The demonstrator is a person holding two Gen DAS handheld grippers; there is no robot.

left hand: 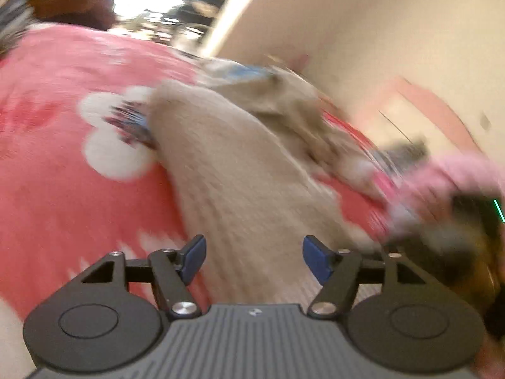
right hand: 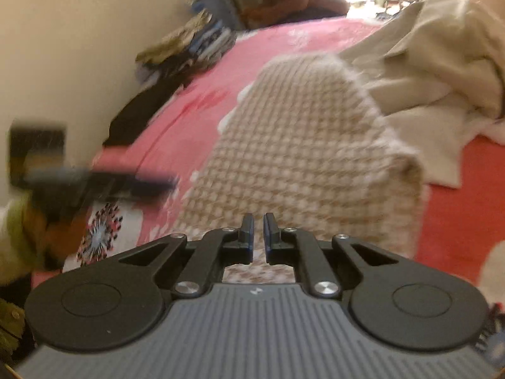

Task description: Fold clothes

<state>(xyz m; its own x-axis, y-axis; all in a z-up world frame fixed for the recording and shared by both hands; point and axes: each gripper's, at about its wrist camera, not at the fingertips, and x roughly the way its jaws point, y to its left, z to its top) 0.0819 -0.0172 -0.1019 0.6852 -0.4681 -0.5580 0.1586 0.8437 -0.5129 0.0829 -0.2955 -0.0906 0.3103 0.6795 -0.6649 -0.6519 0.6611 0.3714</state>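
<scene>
A beige knitted sweater (right hand: 303,145) lies folded on the pink flowered bedspread (right hand: 202,107). It also shows in the left wrist view (left hand: 240,177), blurred. My left gripper (left hand: 254,260) is open, its blue-padded fingers (left hand: 195,252) spread over the sweater's near edge with nothing between them. My right gripper (right hand: 258,237) is nearly shut with a thin gap, just above the sweater's near end; whether fabric is pinched I cannot tell. The other gripper shows blurred at the left of the right wrist view (right hand: 94,183).
A heap of cream and beige clothes (right hand: 435,63) lies to the right of the sweater. Folded dark and patterned clothes (right hand: 189,50) are stacked along the wall (right hand: 79,47) on the left. The bedspread also shows in the left wrist view (left hand: 63,189).
</scene>
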